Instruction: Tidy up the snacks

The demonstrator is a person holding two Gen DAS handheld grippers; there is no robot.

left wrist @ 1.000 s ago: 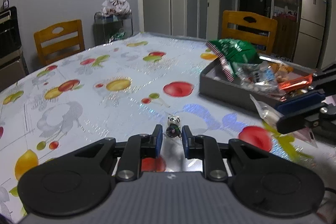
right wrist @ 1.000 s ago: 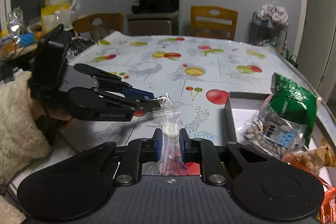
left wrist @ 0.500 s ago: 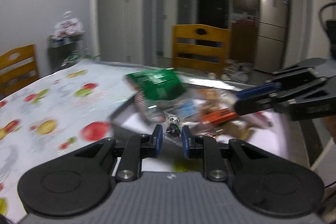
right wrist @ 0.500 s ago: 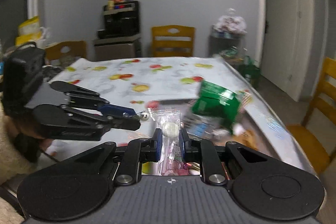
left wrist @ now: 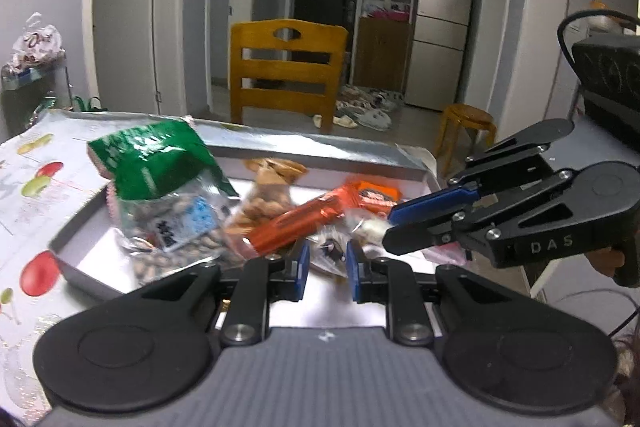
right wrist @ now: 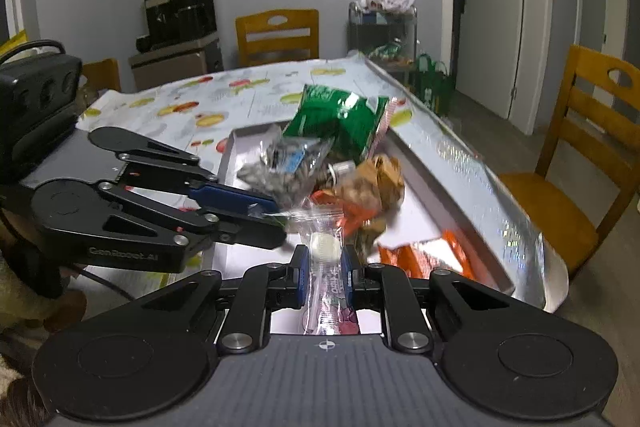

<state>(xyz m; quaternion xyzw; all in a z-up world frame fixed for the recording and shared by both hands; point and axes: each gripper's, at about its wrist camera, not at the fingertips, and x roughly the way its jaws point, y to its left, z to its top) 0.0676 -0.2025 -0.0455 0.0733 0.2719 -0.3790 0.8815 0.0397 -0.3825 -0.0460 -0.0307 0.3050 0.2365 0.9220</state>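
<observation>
Left wrist view: the left gripper point(left wrist: 326, 265) was clenched on a small clear packet point(left wrist: 329, 254) with sthg dark inside, too blurred to name. The packet hung above the near edge of the grey tray point(left wrist: 80, 227) on the table point(left wrist: 28, 187). It looked very light and crinkly, probably slippery, so a pinch at the film edge seems enough. The tray held a green bag point(left wrist: 152, 159), a clear bag of nuts point(left wrist: 176, 227), an orange wrapped bar point(left wrist: 296, 225) and a brown bag of peanuts point(left wrist: 272, 187), all piled w/o order. The right gripper point(left wrist: 394, 223) came in from the right, over the tray.

Right wrist view: the right gripper was clenched on a clear candy sachet point(right wrist: 325, 259) w/ a white round sweet inside, held approx. at the middle, above the tray's near part. The film is soft and thin; I judge hard squeezing could crack the sweet. The left gripper point(right wrist: 276, 223) was just beside it, left of it.
</observation>
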